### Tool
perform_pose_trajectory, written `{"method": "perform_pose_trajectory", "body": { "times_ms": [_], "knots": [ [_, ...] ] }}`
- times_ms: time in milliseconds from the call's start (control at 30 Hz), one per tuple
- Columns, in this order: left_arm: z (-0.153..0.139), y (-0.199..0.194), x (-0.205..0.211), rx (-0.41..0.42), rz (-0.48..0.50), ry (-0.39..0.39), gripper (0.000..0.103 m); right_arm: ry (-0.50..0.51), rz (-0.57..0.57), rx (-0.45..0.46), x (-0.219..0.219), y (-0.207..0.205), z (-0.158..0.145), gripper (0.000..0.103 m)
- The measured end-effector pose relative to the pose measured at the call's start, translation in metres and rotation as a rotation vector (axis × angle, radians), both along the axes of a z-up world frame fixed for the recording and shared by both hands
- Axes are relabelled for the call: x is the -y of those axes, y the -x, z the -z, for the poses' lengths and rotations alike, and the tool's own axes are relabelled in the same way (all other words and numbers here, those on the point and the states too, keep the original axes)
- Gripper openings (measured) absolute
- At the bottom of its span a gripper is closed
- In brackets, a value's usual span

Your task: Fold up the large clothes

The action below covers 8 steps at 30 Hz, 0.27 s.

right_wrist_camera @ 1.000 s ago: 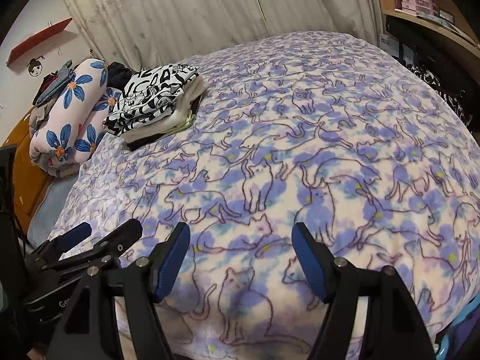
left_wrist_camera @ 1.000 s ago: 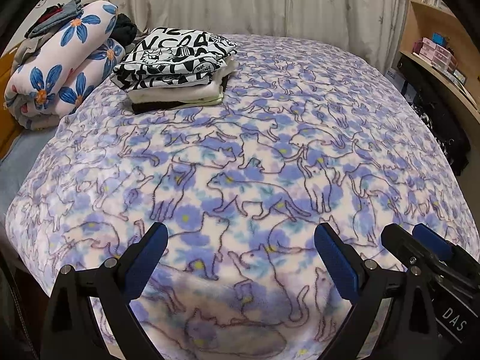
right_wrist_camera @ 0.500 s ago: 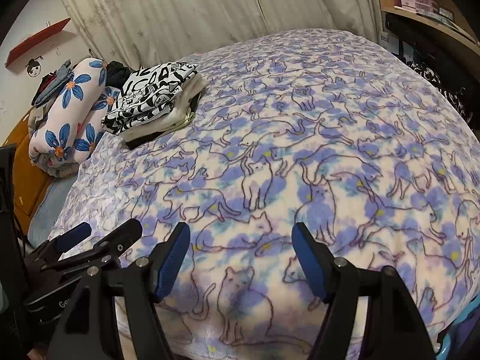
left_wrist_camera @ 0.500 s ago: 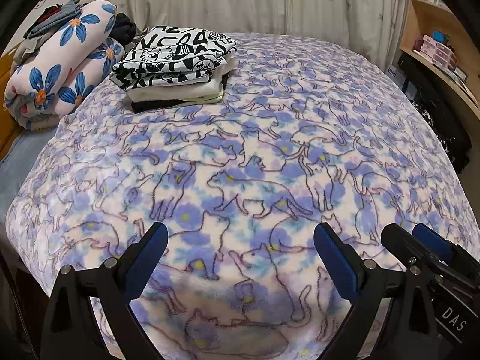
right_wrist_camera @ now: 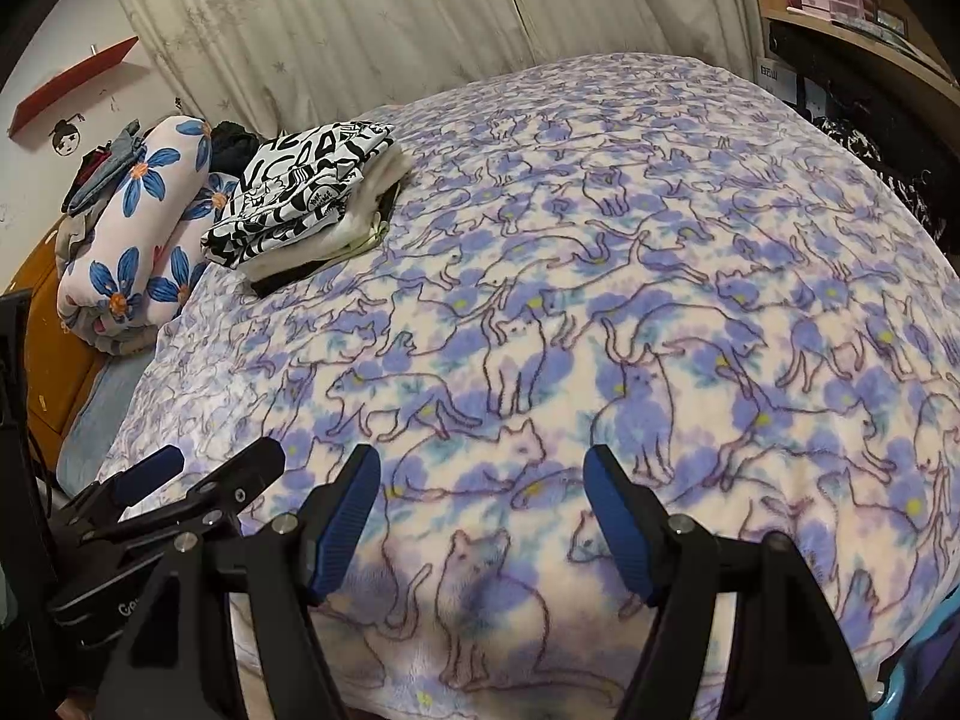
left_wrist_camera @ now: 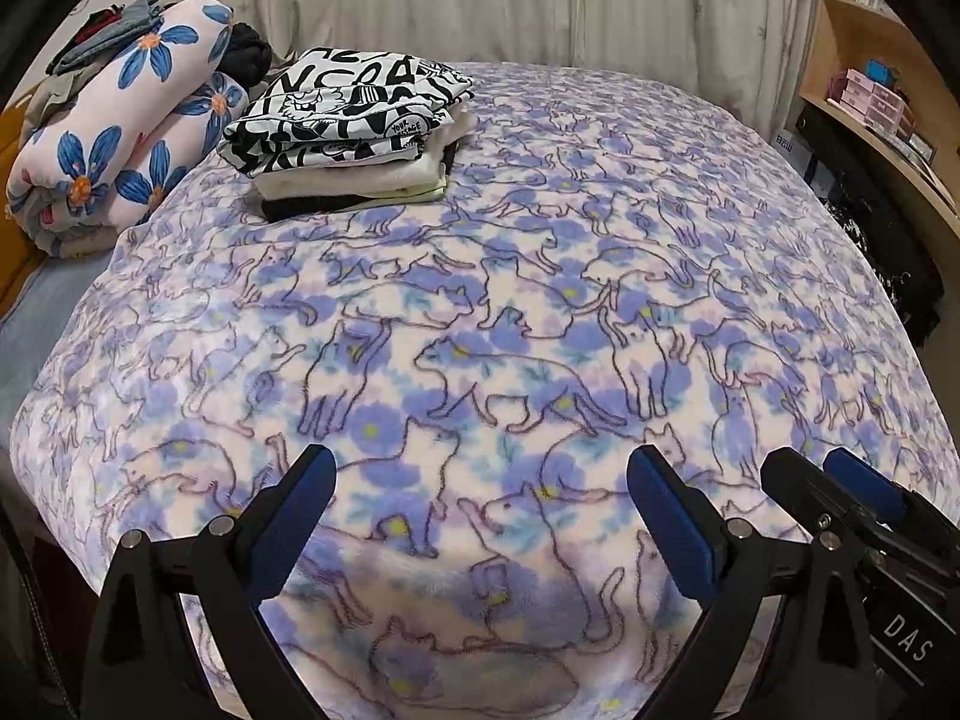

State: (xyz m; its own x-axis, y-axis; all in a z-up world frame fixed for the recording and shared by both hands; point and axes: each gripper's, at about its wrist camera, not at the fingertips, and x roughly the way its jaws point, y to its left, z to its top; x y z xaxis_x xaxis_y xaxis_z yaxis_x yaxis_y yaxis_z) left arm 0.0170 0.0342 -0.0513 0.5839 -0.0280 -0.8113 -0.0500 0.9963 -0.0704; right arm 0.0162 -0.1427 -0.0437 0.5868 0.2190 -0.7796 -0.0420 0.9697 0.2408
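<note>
While nothing has shifted in the last second, the left gripper [left_wrist_camera: 480, 516] and right gripper [right_wrist_camera: 483, 510] hover wide open and empty over the purple cat-print fleece blanket [left_wrist_camera: 510, 312]; the stack of folded clothes [left_wrist_camera: 351, 132] sits far left, so the next garment isn't picked.

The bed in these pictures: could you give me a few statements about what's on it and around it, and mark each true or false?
1. A stack of folded clothes sits on the cat-print blanket. True.
2. The top piece of that stack is plain red. False: it is black and white with lettering.
3. The left gripper is holding a shirt. False: its jaws are open with nothing between them.
4. A rolled quilt with blue flowers lies beside the stack. True.
5. The right gripper is clamped shut. False: it is open and empty.
6. Curtains hang behind the bed. True.
</note>
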Motion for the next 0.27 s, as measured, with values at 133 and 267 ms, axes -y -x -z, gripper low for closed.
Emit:
{"method": "perform_pose_trajectory", "body": {
  "times_ms": [133,267],
  "knots": [
    [0.0002,-0.0002,-0.0002,-0.001,0.001,0.000,0.096,0.000,0.000,-0.001,-0.0003,0.0001,0.0007,0.071],
    [0.0017,0.0000,-0.0013,-0.001,0.001,-0.001,0.096,0.001,-0.001,0.000,-0.0004,0.0002,0.0012,0.071]
  ]
}}
